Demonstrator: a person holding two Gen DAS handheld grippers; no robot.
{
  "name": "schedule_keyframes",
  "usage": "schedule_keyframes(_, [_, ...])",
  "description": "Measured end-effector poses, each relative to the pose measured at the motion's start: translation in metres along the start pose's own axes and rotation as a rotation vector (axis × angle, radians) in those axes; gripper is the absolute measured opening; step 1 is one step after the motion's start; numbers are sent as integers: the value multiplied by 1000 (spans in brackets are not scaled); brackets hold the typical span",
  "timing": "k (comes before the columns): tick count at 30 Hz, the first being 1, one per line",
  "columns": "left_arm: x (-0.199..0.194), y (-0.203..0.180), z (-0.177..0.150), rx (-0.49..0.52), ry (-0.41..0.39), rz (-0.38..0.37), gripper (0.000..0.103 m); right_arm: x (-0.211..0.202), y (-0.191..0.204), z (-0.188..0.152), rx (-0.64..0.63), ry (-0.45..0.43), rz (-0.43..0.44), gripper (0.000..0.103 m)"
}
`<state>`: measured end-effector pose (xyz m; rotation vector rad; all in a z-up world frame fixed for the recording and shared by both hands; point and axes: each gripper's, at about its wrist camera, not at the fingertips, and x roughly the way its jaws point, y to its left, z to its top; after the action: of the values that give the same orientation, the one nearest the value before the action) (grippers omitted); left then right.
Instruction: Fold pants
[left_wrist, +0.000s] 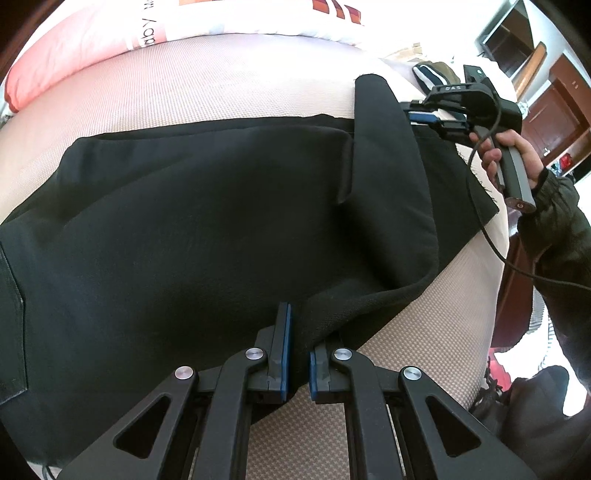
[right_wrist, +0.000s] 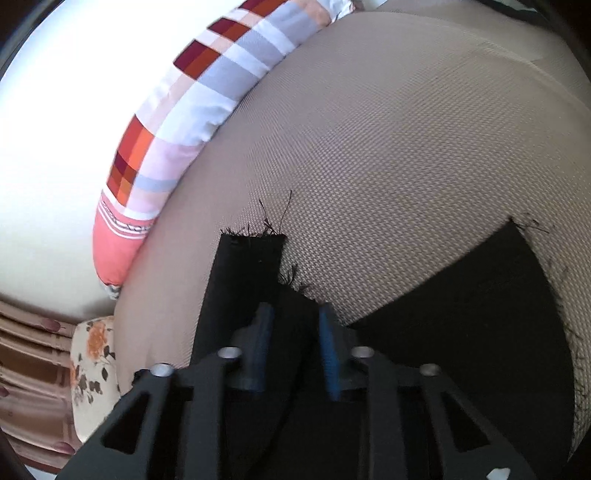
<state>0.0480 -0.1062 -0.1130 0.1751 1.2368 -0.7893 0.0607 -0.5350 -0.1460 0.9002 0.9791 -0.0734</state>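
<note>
Both grippers pinch pants: left gripper fingers near bed front edge, right gripper on frayed hem. Thin bite — hem may slip mid-fold.

Left gripper: pointed steeply down, jaws closed on a fold of black pants pinched between the blue pads. Right gripper: angled down, jaws drawn in on the frayed cloth edge lying between its pads. Right hand: bare fingers wrapped round the grey handle, dark sleeve behind the wrist.
</note>
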Motion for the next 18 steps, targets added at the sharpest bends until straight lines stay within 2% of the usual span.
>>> schedule_keyframes(3, [0,1,0,-1,0,0,8,-5,10,-2,-52,-18,-40,5])
schedule_keyframes(5, [0,1,0,3,-1,3,8,-27,19,-5,-84,-70,-57,4])
schedule_keyframes(8, [0,-3,-1,24,-5,15,8,-70,25,-15,-148,-166,-135,3])
schedule_keyframes(11, [2,-8,-2,52,-8,31,8,-106,22,-42,-201,-229,-248,3])
schedule_keyframes(14, [4,-12,-3,88,-7,50,8,-121,2,-75,-207,-243,-369,3])
schedule_keyframes(18, [6,-18,-4,127,-5,71,11,-122,-46,-108,-112,-211,-441,3])
